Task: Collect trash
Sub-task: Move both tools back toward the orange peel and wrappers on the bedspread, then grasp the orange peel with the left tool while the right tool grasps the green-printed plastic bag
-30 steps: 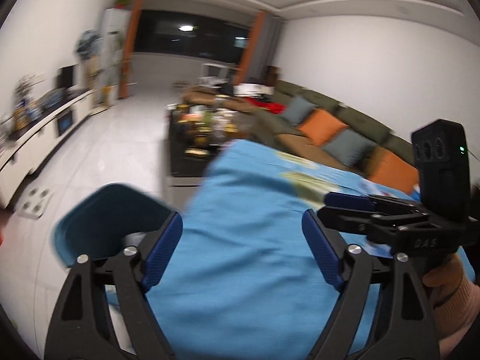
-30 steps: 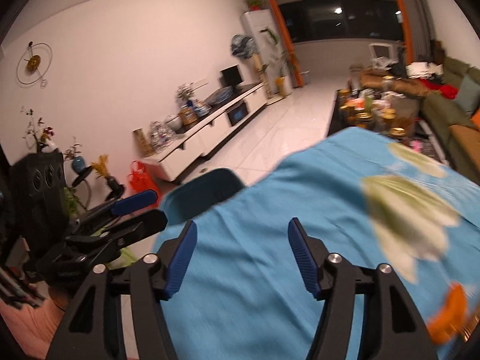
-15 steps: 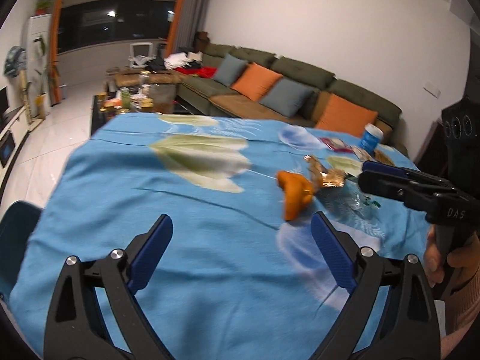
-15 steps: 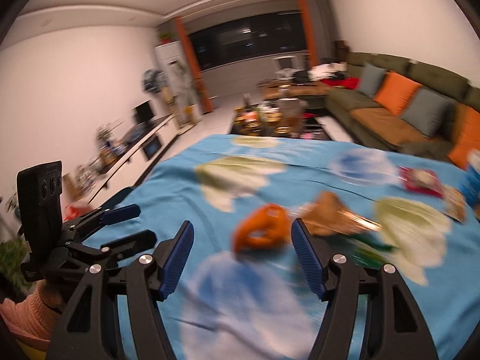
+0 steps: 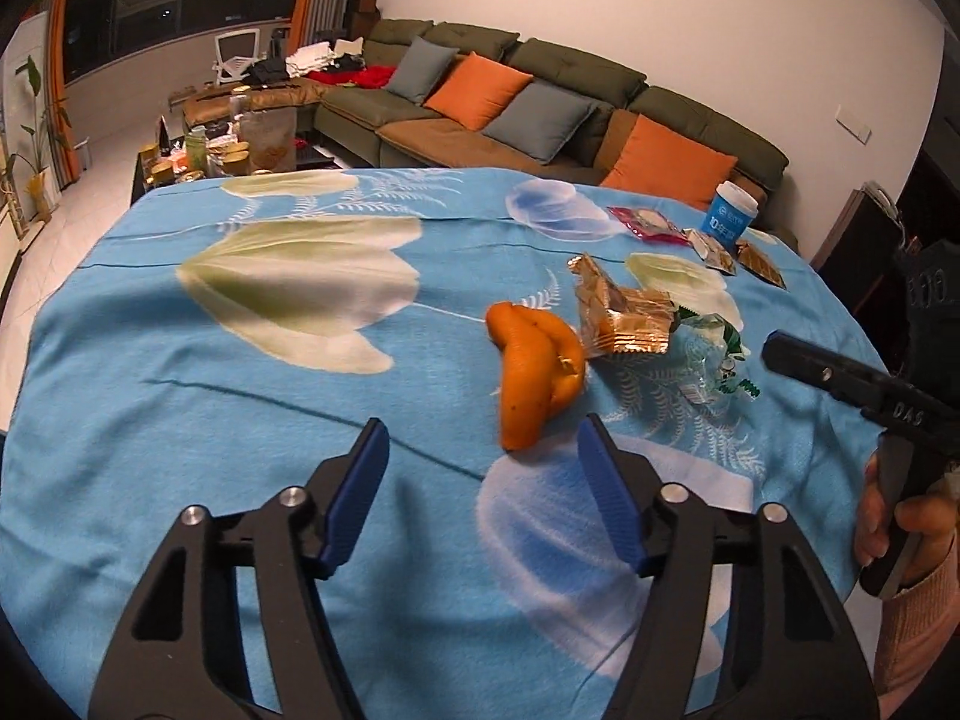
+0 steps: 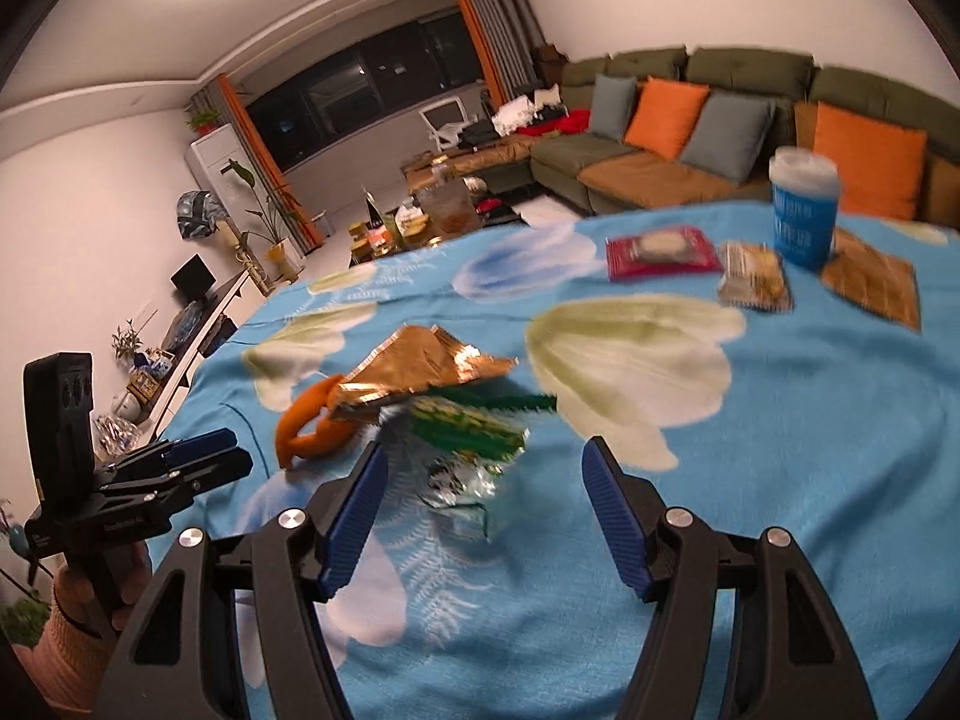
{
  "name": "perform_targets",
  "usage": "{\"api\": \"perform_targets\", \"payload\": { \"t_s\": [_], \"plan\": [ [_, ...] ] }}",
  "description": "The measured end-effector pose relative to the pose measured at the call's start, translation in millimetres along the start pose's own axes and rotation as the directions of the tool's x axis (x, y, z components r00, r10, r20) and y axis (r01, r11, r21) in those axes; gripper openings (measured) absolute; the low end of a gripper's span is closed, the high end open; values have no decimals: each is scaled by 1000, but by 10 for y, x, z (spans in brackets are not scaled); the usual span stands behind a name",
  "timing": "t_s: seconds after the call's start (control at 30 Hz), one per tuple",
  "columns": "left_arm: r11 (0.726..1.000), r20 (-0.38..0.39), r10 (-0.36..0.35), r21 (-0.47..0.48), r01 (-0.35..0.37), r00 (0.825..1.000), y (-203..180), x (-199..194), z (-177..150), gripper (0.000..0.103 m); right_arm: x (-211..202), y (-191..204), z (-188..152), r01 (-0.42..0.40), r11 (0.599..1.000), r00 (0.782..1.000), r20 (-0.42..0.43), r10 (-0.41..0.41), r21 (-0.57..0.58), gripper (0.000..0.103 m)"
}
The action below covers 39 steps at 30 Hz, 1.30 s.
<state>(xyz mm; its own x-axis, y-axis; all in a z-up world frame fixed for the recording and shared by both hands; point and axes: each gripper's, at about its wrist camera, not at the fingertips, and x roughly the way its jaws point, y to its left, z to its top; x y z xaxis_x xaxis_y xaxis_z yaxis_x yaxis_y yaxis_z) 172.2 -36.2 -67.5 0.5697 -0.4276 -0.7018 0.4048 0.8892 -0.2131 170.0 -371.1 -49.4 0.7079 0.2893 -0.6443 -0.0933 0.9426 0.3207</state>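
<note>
the left gripper [image 5: 483,468] was closing on nothing, the curled, matte orange peel [image 5: 537,369] just ahead on the soft blue cloth [image 5: 240,420]. best to straddle its thick fold. the right gripper [image 6: 480,480] stood apart, empty — the crinkly clear wrapper [image 6: 468,444] and gold foil [image 6: 426,366] lay ahead.

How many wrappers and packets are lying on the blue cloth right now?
5. Gold wrapper and clear green wrapper beside the orange peel; red packet, snack packet and brown packet near the blue cup. More may be hidden.
</note>
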Motion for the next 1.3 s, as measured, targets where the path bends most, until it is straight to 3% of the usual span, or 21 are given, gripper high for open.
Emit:
{"api": "perform_targets", "payload": {
  "t_s": [0.23, 0.57, 0.8, 1.3],
  "plan": [
    [1000, -55, -22, -6, 22, 998, -20, 179, 123, 48, 122, 22, -30, -25, 1000, 999, -37, 25, 8, 57],
    [997, -95, -79, -34, 76, 992, -4, 369, 227, 37, 273, 4, -41, -50, 998, 995, -82, 53, 36, 20],
    [994, -99, -108, -37, 104, 989, -22, 364, 203, 22, 261, 15, -46, -58, 998, 996, -71, 60, 26, 19],
    [990, -55, -130, -63, 126, 990, 106, 51, 57, 18, 30, 175, -65, -77, 996, 997, -28, 76, -36, 18]
  ]
}}
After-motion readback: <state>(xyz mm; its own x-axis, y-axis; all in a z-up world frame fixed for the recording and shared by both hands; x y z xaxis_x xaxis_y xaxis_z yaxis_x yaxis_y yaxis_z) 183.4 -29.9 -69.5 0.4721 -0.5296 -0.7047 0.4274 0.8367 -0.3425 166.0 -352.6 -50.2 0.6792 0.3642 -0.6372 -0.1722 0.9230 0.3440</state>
